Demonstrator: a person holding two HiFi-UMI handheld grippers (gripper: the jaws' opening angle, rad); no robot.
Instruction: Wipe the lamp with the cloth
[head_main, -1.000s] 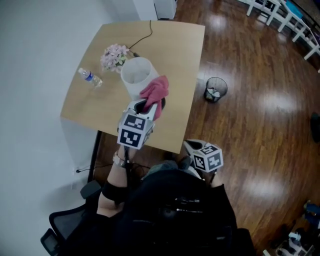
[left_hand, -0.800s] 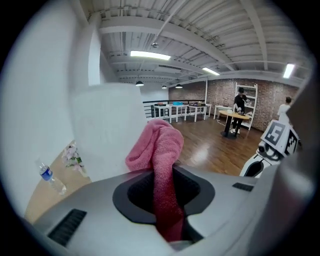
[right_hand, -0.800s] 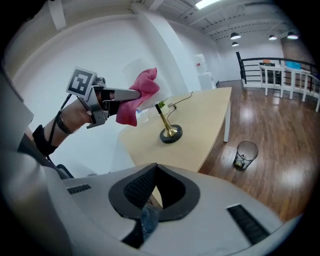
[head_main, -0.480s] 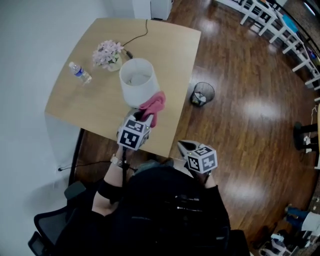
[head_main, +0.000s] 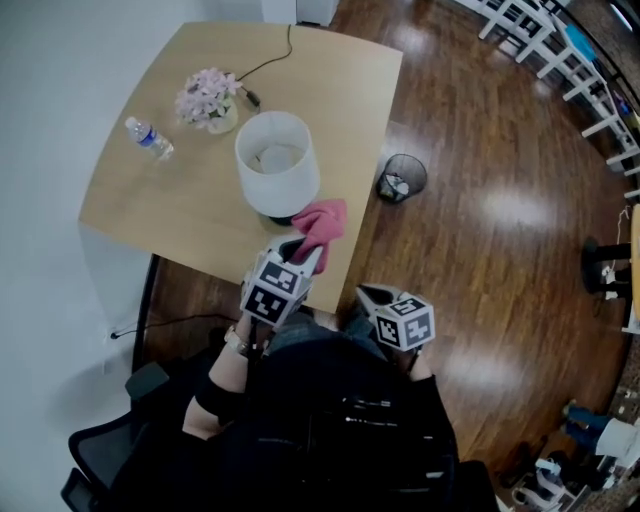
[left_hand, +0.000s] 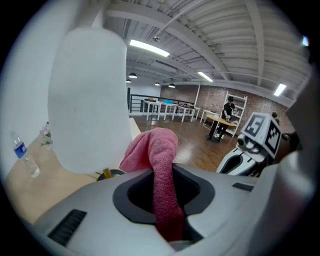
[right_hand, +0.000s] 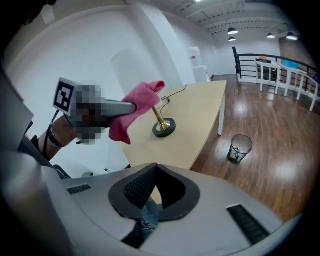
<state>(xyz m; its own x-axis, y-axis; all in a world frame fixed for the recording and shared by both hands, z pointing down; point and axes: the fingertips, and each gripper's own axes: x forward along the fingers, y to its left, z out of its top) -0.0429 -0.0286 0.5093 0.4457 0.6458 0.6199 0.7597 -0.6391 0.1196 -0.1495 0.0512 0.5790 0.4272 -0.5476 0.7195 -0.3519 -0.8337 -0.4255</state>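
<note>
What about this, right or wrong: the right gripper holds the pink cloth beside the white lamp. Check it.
Wrong. The left gripper holds the pink cloth beside the white lamp; the left gripper view shows it clamped between those jaws. The right gripper holds nothing.

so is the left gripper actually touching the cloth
Touching. The left gripper view shows the left gripper with its jaws clamped on the pink cloth.

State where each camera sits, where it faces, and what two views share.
Head view: on the head, facing down at the table; left tool, right tool show.
Left gripper view: on left tool, facing lamp; jaws grip cloth.
Right gripper view: on right tool, facing table; own jaws show.
Shared: lamp and cloth, in all.
</note>
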